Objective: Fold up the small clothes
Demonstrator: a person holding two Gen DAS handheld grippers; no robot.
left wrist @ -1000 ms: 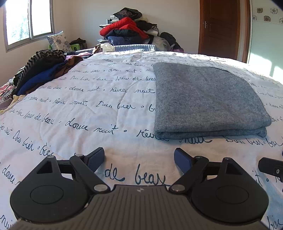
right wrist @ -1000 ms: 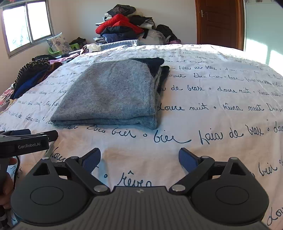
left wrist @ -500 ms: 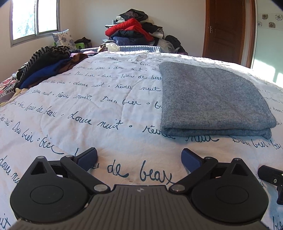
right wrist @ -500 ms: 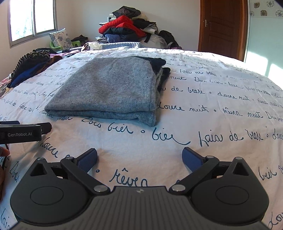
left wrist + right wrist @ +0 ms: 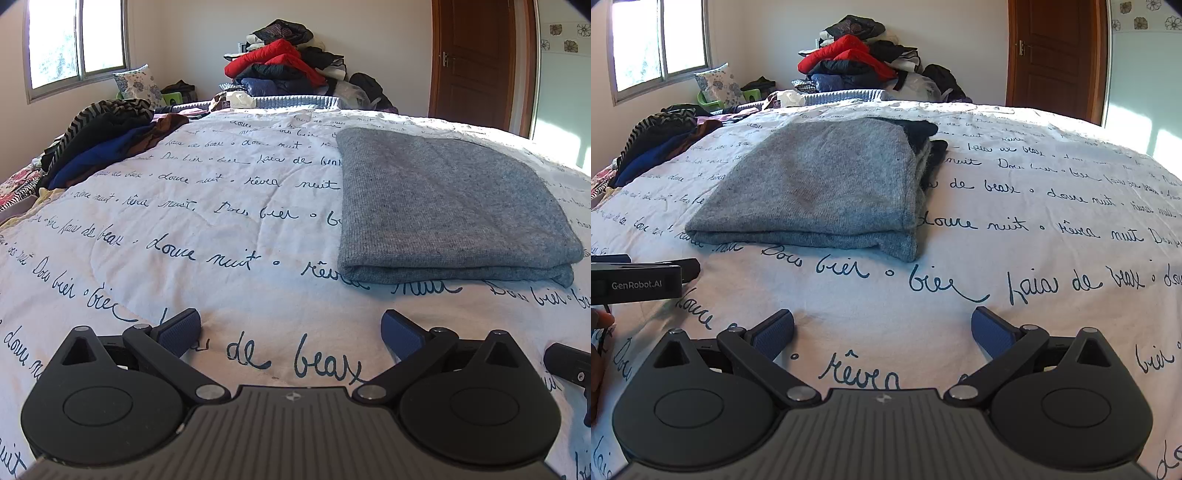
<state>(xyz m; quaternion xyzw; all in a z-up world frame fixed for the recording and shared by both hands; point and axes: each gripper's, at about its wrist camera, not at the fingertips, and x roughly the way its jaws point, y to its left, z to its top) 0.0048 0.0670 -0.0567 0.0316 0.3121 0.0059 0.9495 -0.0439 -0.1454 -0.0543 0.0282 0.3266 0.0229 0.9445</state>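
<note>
A grey knit garment lies folded flat on the bed, ahead and to the right in the left wrist view. In the right wrist view it lies ahead and to the left, on top of a dark folded garment that sticks out at its far right. My left gripper is open and empty, low over the bedspread short of the garment. My right gripper is open and empty, also short of the garment. The left gripper's body shows at the left edge of the right wrist view.
The bed has a white bedspread with blue script. A heap of unfolded dark and striped clothes lies at its left edge. A tall pile of clothes stands behind the bed. A window is on the left and a brown door on the right.
Both grippers have opened a little wider and tilted slightly, so the room shows higher in both views. The grey garment has not moved.
</note>
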